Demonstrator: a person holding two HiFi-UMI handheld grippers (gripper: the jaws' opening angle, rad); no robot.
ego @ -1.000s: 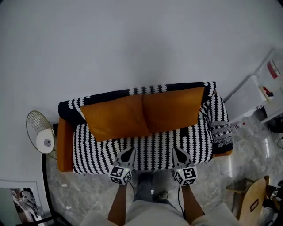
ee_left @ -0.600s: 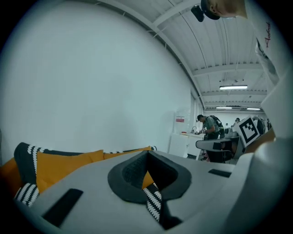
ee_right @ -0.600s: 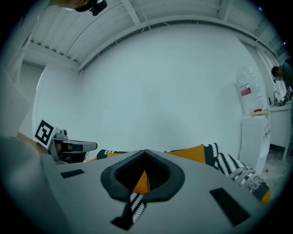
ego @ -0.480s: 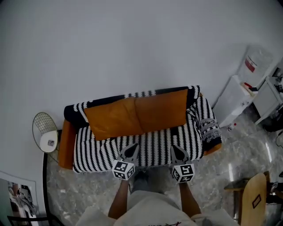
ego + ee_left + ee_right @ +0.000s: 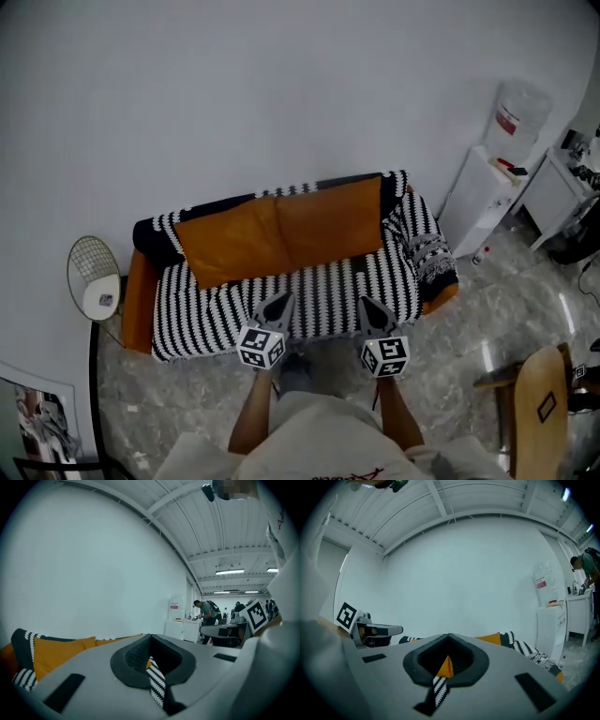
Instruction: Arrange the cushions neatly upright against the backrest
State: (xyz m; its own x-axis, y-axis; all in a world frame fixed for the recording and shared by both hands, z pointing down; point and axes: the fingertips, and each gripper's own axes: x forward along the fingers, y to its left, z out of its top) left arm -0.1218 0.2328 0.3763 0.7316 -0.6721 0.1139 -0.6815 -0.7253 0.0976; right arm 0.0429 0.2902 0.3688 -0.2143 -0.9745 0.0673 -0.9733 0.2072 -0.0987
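Now, two orange cushions upright, abreast against the striped sofa; left tool and right tool clenched, empty.

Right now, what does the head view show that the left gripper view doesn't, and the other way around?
Only the head view: the whole sofa seen from above, the round wire object beside it, the wooden chair and the marbled floor.
Only the left gripper view: the ceiling lights and people standing at desks far off.
Both: the orange cushions against the backrest, the striped cover and the water dispenser.
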